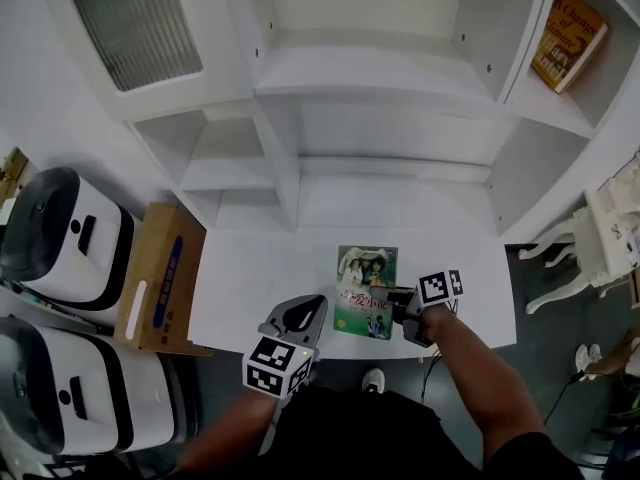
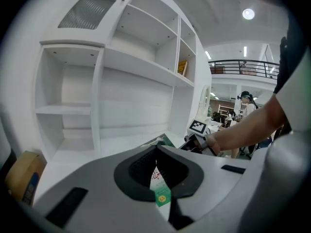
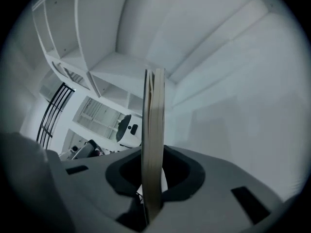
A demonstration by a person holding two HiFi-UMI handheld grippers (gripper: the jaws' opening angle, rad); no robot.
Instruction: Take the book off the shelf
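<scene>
A thin book with a green cover (image 1: pixel 365 288) hangs flat just above the white counter (image 1: pixel 250 288) in front of the shelf unit (image 1: pixel 380 78). My right gripper (image 1: pixel 395 303) is shut on its right edge; in the right gripper view the book (image 3: pixel 153 144) stands edge-on between the jaws of that gripper (image 3: pixel 153 198). My left gripper (image 1: pixel 318 306) meets the book's lower left edge. In the left gripper view a corner of the book (image 2: pixel 159 188) with a green sticker sits pinched between the closed jaws of this gripper (image 2: pixel 158 178).
Another book (image 1: pixel 568 40) leans in an upper right shelf compartment. A cardboard box (image 1: pixel 160 278) and two white appliances (image 1: pixel 60 238) stand at the left. A white chair (image 1: pixel 600 238) is at the right. A person (image 2: pixel 248 106) stands far off.
</scene>
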